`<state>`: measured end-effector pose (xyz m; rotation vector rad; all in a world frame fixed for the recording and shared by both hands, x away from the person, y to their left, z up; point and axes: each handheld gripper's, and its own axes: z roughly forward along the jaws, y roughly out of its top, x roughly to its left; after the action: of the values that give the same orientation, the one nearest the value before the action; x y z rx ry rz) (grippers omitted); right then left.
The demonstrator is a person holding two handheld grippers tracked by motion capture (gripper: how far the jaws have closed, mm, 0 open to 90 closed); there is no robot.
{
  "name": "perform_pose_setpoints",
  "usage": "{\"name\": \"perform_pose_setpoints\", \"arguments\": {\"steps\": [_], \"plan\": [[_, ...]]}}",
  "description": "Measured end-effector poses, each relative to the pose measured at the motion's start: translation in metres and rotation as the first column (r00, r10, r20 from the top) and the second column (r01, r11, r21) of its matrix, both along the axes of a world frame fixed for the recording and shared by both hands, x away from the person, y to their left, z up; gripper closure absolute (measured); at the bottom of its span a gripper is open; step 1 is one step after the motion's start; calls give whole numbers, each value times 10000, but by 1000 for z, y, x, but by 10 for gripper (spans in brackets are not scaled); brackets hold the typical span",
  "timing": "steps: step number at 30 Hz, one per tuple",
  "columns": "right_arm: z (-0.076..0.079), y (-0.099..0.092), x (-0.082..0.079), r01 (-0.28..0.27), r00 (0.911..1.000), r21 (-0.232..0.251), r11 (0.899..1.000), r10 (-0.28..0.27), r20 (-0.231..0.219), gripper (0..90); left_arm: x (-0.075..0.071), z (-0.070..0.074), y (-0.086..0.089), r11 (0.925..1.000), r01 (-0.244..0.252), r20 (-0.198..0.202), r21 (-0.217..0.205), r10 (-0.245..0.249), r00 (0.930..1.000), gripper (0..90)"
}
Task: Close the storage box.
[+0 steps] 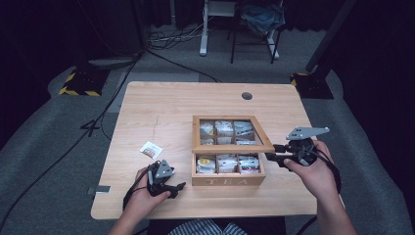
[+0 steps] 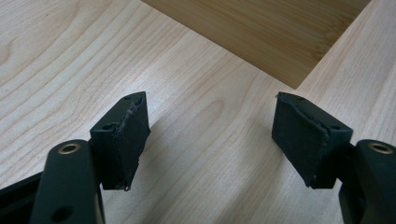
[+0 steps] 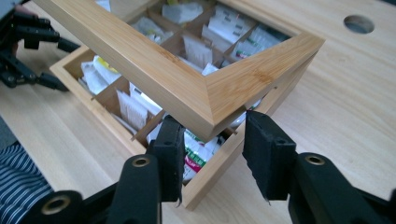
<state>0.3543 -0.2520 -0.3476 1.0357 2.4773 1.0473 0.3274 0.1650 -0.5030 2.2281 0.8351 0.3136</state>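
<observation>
Your right claw (image 3: 212, 154) sits at the near right corner of the lid (image 3: 219, 88) of the wooden tea box (image 1: 228, 180). Its jaws stand on either side of that corner, only a little apart, and whether the pads actually press the wood you cannot tell from here. The lid is raised off the box, tilted up at the front, with its glass pane showing the tea bags (image 3: 128, 107) underneath. In the high view the same claw (image 1: 274, 152) meets the lid's right front corner, your right hand (image 1: 313, 169) behind it.

Your left claw (image 2: 210, 135) is wide open with nothing between the jaws, just bare tabletop (image 2: 196, 154) below them. The box's side wall crosses the top of that view. In the high view the left claw (image 1: 173, 188) rests low on the tabletop, just left of the box's front, apart from it.

The box stands right of centre on the tabletop, compartments full of sachets. One loose tea sachet (image 1: 150, 149) lies on the tabletop left of the box, beyond your left hand (image 1: 147, 193).
</observation>
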Motion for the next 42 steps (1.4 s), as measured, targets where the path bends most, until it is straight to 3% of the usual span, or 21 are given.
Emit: {"name": "perform_pose_setpoints", "arguments": {"steps": [7, 11, 22, 30, 42], "plan": [[-5, 3, 0, -224, 9981, -398, 9990, 200, -584, 594, 0, 0, 0, 10000, 0, 5, 0, 0, 10000, 280], [-9, 5, 1, -458, 9930, -623, 9970, 386, -1115, 594, 0, 0, 0, 10000, -2, -10, -6, 2, 10000, 280], [-21, 10, 3, -1013, 9772, -1334, 9859, 735, -1990, 592, 0, 0, 0, 10000, 26, -17, 12, -26, 10000, 277], [-29, 13, 5, -1273, 9649, -1731, 9766, 815, -2496, 592, 0, 0, 0, 10000, 19, -16, 17, -19, 10000, 277], [-36, 17, 7, -1468, 9569, -2107, 9665, 848, -2778, 591, 0, 0, 0, 10000, 22, -20, 14, -22, 10000, 277]]}}
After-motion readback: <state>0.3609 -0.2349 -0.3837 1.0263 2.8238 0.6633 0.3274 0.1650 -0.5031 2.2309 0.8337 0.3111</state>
